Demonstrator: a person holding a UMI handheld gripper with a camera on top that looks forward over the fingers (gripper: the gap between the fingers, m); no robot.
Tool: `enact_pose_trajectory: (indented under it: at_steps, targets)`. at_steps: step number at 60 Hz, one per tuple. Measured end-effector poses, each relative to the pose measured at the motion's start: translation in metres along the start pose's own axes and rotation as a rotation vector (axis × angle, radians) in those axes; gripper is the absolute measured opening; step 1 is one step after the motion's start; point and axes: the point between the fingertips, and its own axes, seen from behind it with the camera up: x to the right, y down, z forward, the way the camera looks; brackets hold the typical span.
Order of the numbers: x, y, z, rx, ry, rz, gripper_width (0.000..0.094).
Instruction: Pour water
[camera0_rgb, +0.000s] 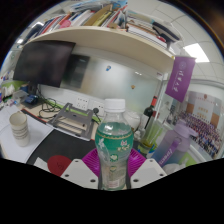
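Observation:
A clear plastic water bottle (114, 140) with a white cap and a green label stands upright between my two fingers. My gripper (113, 163) is shut on the bottle, with the magenta pads (92, 160) pressed against its sides. The bottle is held up above the desk. A red cup or bowl (60, 164) shows low down just left of the fingers, partly hidden. The bottle's lower part holds clear water.
A dark monitor (43, 62) stands at the left on a cluttered desk (40, 135). A shelf (95, 35) with books runs overhead. A stack of pale bowls (18, 125) sits far left. A purple banner (180, 75) hangs at the right.

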Motion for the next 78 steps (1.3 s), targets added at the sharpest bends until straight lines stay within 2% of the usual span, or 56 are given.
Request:
enact_pose_trajectory:
  at_steps: [16,28,34,50,54,64,71,78]
  targets:
    - [-0.104,-0.065,-0.011,0.028,-0.144,-0.665,0.0316]
    - [-0.161,-0.082,-0.004,0.031,-0.156,-1.108,0.0318]
    - [-0.169,-0.087,0.002,-0.001,-0.117,-1.324,0.0315]
    - [-0.171,-0.107,0.01,-0.019,-0.02,-1.726,0.0316]
    - [-0.173,-0.106,0.01,-0.024,0.0,-1.787,0.0317]
    - [-0.179,-0.096,0.006,-0.046,-0.02,-1.785,0.0317]
    - [-0.177,-0.09,0.0,-0.087,-0.067,-1.603,0.0316]
    - [-0.174,-0.101,-0.013,-0.081,-0.124,-1.287,0.0317]
